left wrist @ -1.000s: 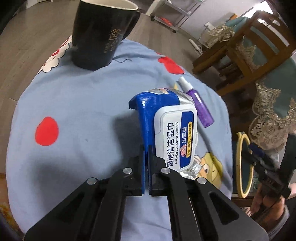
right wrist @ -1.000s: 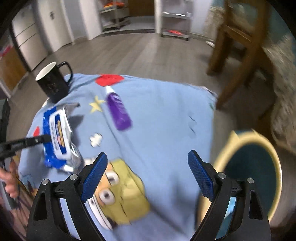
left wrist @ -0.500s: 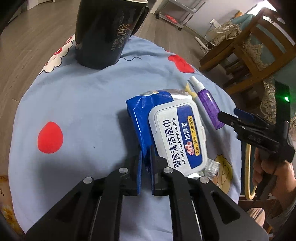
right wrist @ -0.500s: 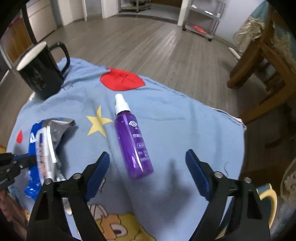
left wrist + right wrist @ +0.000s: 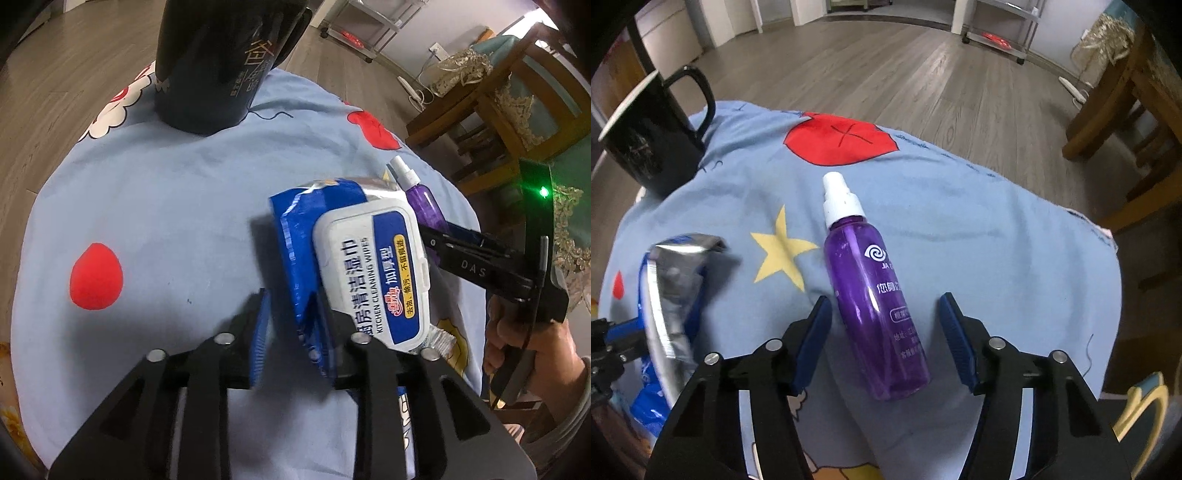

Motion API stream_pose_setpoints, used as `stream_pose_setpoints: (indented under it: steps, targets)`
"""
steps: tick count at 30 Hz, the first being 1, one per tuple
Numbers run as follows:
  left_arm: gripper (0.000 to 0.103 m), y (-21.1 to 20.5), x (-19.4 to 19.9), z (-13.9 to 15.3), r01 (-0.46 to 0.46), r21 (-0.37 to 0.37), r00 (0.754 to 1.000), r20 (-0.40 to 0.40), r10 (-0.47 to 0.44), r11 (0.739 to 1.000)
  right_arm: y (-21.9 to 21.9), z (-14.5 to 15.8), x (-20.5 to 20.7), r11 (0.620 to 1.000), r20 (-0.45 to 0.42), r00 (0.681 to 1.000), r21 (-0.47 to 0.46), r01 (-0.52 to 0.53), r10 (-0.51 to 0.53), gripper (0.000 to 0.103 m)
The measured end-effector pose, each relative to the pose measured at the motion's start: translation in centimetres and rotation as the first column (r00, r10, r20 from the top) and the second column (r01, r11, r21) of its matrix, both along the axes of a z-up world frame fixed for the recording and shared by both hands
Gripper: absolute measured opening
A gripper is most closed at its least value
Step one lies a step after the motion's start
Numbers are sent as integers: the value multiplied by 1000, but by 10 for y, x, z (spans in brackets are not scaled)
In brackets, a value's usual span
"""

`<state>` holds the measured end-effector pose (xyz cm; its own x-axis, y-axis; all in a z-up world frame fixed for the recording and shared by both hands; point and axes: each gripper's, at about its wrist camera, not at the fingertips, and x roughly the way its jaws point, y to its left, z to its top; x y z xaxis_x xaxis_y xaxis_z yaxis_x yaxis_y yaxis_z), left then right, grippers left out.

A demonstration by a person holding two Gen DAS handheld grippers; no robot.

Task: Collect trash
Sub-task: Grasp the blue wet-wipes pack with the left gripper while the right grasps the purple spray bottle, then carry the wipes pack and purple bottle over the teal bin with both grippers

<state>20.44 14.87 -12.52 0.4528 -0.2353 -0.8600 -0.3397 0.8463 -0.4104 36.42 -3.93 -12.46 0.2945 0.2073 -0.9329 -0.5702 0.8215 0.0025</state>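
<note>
Our left tongs (image 5: 291, 332) are opening around the blue foil wipes pack (image 5: 354, 258); our right tongs (image 5: 884, 332) are closing, astride the purple plastic spray bottle (image 5: 875, 306) untouched on the blue cartoon-print desk cloth (image 5: 979, 229). Beyond stands a black ceramic mug (image 5: 646, 140).

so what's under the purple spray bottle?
The purple spray bottle lies flat on the blue tablecloth, near its yellow star print. The cloth directly beneath the bottle is covered, as is whatever the cloth drapes over.

Left tool (image 5: 291, 332) opening; right tool (image 5: 884, 332) closing, both angled down.
</note>
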Motion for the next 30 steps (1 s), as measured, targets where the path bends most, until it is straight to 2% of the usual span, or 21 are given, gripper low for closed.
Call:
stream_pose_setpoints:
  steps: [2,5,13,17,20,26,30]
  targets:
    - [30,0,1,0,-1,1,1000,1,1,1000,-4,2,-2,1000,-6,1000,18,0,0,40]
    - [30,-1,2,-1,2,7,1000,3,-2,1000,-12,7,-7,999,-23,1000,49,15,-14,35]
    - [29,-6,6,-1,19,5,1000,7,-19,1000,-71,23,-42,975,-69,991,184,127,-116,34]
    - [12,-11,7,0,46,-23,999,19,-46,999,-99,28,-66,963,-79,986,216,160,-146,33]
    - [5,-14,6,3,56,-34,998,33,-55,998,-116,30,-87,958,-86,984,229,170,-154,33]
    - [1,-25,-1,17,95,-40,992,82,-91,995,-147,28,-121,943,-98,978,261,205,-185,33]
    - [1,-36,-9,33,128,-16,983,133,-125,992,-165,31,-144,933,-97,975,285,221,-201,33]
